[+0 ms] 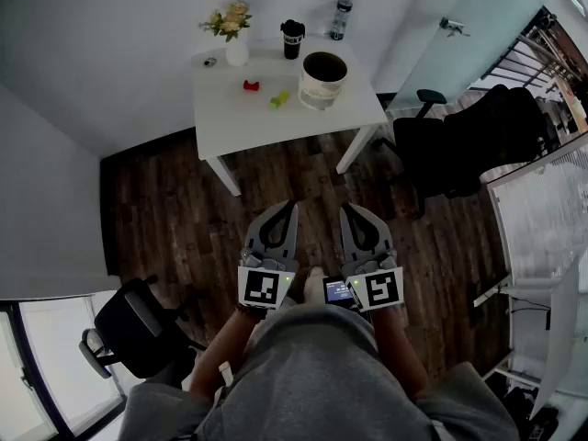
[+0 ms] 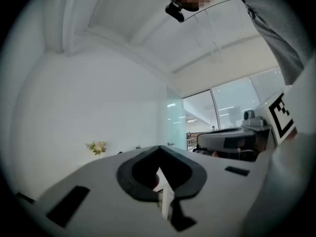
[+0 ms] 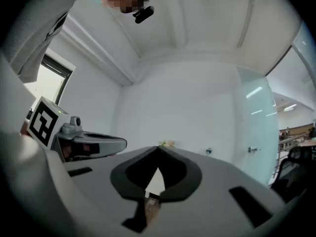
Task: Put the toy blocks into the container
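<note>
On the white table (image 1: 276, 127) far ahead lie a red toy block (image 1: 251, 85) and a yellow-green toy block (image 1: 278, 100). To their right stands the white round container (image 1: 323, 79) with a dark inside. My left gripper (image 1: 293, 205) and right gripper (image 1: 344, 209) are held side by side close to my body, over the wooden floor and well short of the table. Both are shut with nothing between their jaws. In the left gripper view and the right gripper view the jaws (image 2: 159, 148) (image 3: 159, 148) point up at the wall.
On the table's far edge stand a vase of flowers (image 1: 233, 35), a black cup (image 1: 292, 38) and a bottle (image 1: 340, 18). A black office chair (image 1: 469, 141) stands to the table's right, another chair (image 1: 138, 329) at my near left. Dark wooden floor (image 1: 184, 219) lies between me and the table.
</note>
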A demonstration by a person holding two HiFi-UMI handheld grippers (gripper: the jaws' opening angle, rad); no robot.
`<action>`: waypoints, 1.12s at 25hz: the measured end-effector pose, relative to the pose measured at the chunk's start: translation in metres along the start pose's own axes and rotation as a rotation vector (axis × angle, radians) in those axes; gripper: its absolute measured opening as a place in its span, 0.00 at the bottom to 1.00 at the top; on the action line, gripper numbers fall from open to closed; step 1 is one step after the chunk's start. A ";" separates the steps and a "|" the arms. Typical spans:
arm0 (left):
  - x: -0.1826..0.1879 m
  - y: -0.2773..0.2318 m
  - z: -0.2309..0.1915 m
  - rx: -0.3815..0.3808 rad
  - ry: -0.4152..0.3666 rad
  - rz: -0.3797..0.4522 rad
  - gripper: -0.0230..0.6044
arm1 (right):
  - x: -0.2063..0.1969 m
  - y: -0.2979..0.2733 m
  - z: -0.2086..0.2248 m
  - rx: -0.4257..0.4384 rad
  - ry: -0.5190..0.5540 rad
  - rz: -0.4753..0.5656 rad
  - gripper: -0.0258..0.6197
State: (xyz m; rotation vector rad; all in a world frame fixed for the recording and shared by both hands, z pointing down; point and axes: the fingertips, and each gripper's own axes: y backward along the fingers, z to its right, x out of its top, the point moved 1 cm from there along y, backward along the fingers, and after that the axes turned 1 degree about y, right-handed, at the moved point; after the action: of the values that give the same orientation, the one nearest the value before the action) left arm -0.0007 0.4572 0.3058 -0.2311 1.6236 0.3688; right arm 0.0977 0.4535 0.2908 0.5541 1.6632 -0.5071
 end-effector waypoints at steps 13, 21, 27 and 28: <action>-0.040 -0.032 -0.032 0.006 -0.021 -0.074 0.05 | -0.049 -0.038 0.018 0.007 -0.042 -0.104 0.05; -0.042 -0.129 -0.051 0.018 -0.085 -0.102 0.05 | -0.056 -0.109 0.095 0.030 -0.077 -0.057 0.05; -0.048 -0.198 -0.050 0.031 -0.125 -0.135 0.05 | -0.075 -0.147 0.173 0.015 -0.124 -0.080 0.05; -0.051 -0.206 -0.051 0.032 -0.132 -0.143 0.05 | -0.080 -0.152 0.183 0.018 -0.127 -0.085 0.05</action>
State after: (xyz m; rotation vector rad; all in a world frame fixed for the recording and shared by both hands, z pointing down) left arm 0.0323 0.2441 0.3392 -0.2908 1.4730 0.2431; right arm 0.1574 0.2159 0.3445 0.4557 1.5674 -0.6075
